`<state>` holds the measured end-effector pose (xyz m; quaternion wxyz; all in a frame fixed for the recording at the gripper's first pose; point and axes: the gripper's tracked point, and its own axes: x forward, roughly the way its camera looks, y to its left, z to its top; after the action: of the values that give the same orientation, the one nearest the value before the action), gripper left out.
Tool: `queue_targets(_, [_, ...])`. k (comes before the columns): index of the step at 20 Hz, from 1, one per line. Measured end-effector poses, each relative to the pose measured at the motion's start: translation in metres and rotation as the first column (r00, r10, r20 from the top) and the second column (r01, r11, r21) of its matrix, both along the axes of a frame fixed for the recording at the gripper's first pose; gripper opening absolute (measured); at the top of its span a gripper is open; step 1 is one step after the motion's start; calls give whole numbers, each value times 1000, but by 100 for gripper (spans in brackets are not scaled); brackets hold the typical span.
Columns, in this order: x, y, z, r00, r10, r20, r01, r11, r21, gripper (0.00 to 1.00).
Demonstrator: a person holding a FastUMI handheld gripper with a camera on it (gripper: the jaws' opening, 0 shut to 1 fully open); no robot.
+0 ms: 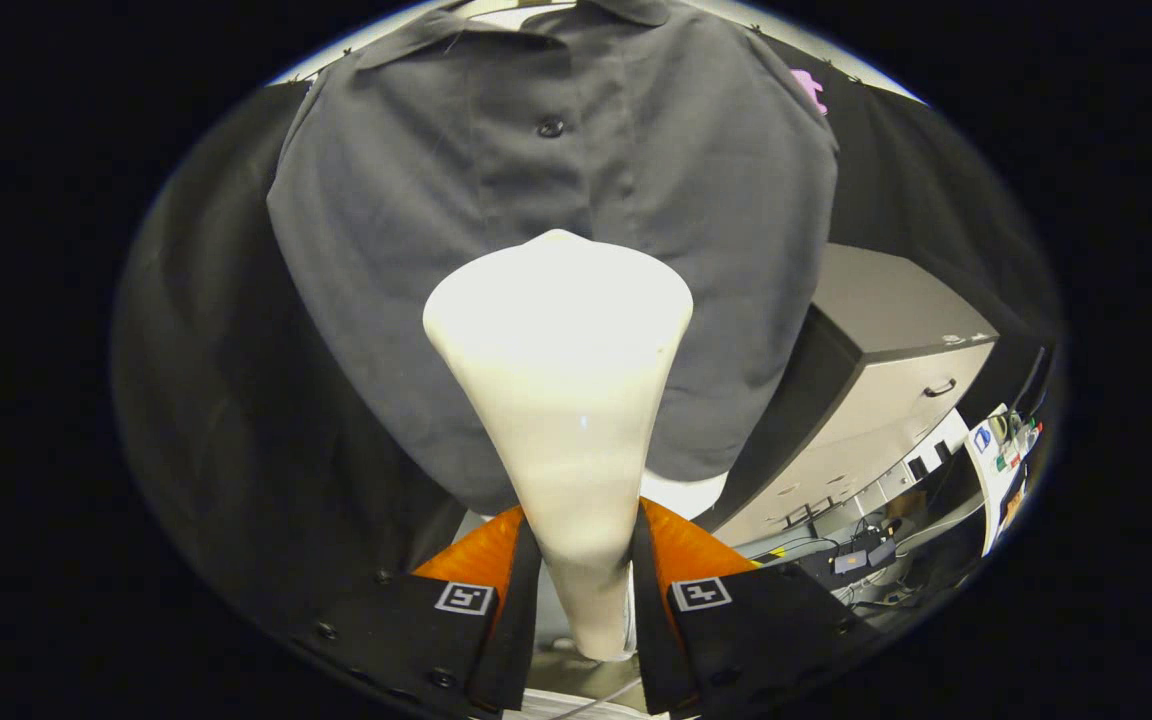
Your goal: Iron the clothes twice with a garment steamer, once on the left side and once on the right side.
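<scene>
Hand-held gripper (581, 570) has both fingers clamped on the neck of the white steamer (561, 400), whose wide head points at the middle of the hanging grey shirt (416, 250). Smooth, tapering plastic could slip or twist, pulling the head off the fabric.

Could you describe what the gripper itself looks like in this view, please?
The gripper has two flat, wedge-shaped fingers that widen toward the camera. Each carries a square black-and-white marker tag, and small round screws dot the left one. No cable is discernible.

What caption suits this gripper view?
Gripper shut on a white garment steamer, its head held up before a hanging dark grey shirt.
</scene>
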<state>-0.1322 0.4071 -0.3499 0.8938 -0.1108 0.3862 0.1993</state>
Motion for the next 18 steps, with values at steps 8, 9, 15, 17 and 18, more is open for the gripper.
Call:
queue_targets(8, [50,-53,60,990,-109,90,102,992,79,51])
queue_targets(9, [54,-61,65,988,-120,94,112,990,88,51])
queue_targets(15, [88,-109,96,985,-142,103,129,984,121,51])
queue_targets(17, [111,-122,110,983,-142,114,127,983,129,51])
queue_targets(18, [121,-129,119,982,-142,122,126,983,135,50])
